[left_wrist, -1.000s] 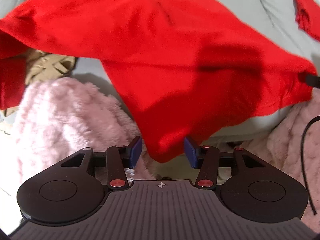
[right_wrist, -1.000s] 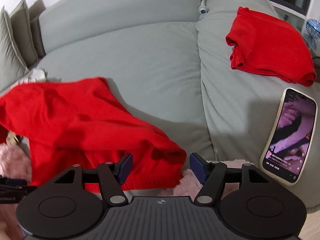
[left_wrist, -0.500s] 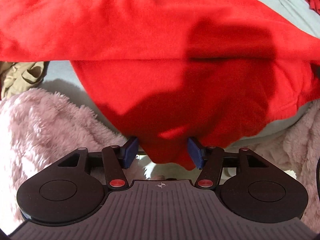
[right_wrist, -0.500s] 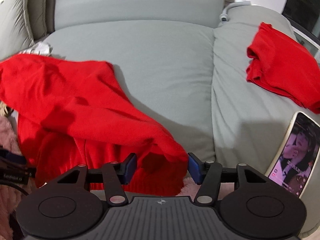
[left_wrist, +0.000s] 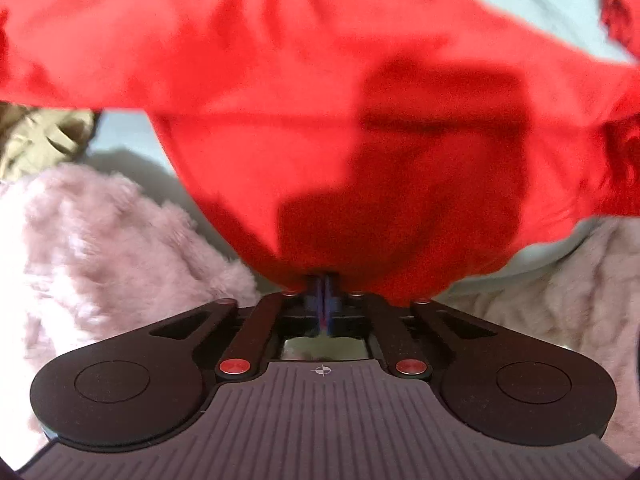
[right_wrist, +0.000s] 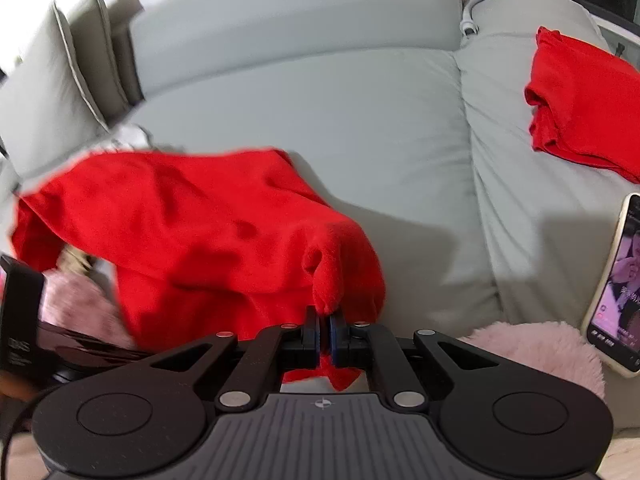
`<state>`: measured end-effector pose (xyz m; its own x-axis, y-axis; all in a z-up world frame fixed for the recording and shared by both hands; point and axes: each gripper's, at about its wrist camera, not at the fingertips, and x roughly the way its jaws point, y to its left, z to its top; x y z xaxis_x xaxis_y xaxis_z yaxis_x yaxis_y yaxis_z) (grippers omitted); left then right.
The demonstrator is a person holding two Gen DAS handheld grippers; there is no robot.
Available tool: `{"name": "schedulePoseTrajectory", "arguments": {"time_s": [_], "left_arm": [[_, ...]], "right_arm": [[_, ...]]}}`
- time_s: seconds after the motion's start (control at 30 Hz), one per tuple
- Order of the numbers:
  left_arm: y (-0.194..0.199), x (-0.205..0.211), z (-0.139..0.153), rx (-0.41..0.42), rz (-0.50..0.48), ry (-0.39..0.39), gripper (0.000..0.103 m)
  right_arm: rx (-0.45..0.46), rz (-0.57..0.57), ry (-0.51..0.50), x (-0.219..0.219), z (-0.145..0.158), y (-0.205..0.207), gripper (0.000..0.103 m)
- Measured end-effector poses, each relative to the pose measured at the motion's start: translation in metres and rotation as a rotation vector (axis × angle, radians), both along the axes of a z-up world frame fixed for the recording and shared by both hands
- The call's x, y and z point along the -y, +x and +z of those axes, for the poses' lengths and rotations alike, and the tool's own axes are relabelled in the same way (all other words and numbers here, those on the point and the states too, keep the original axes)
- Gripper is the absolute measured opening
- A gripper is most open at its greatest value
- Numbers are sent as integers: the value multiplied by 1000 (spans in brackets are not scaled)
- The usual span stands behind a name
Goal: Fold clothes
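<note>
While the red shirt (right_wrist: 192, 232) lies half on the grey sofa (right_wrist: 320, 112) and half hanging over its front edge, both grippers have hold of its near hem. The left gripper (left_wrist: 325, 300) has its fingers pressed tight together, and the red cloth comes right down to them and bunches there, so it looks like they pinch the edge. The right gripper (right_wrist: 325, 328) has its fingers squeezed on a little lump of red cloth, and a bit of cloth pokes out below them too.

One job looks done already. Another red shirt (right_wrist: 580, 100) sits folded in a neat pile on the far sofa cushion, well apart from the one being held.

The held shirt is not folded yet. It is crumpled and spread out, with bumps and creases all over it. I think this is the very start of its fold: the two corners are caught, and next the cloth needs to be lifted, pulled flat and laid over itself.

More may be waiting. A tan cloth (left_wrist: 44, 140) sits in a heap beside the shirt, and a fluffy pink blanket (left_wrist: 120, 232) lies under the grippers. A phone (right_wrist: 616, 280) with its screen lit rests on the sofa, near the right gripper.
</note>
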<state>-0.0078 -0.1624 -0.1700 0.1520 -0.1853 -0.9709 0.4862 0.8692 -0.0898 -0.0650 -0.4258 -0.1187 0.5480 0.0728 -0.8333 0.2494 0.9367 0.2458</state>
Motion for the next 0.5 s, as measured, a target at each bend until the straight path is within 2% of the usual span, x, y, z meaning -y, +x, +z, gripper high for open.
{"name": "schedulePoseTrajectory", "arguments": {"time_s": [0.17,0.2,0.3,0.33,0.37,0.47,0.5], "left_arm": [[27,-14,75,180,54,-116,0],[38,-16,100,247,75,-141,0],[52,-15,126,291,75,-157,2],[53,-14,127,282,68,-151,11],[52,-13,124,272,65,-143,14],[49,-13,108,194,61,-60,35],[38,-16,89,134,67,-21,42]], "right_arm": [[88,-42,59,16,36,18,6],[112,-54,54,20,45,25,6],[171,-106,-23,34,67,46,6],[172,-128,-42,41,69,55,6],[160,-142,-48,46,67,60,6],[46,-228,-48,72,38,78,6],[-11,-254,-57,78,23,81,6]]}}
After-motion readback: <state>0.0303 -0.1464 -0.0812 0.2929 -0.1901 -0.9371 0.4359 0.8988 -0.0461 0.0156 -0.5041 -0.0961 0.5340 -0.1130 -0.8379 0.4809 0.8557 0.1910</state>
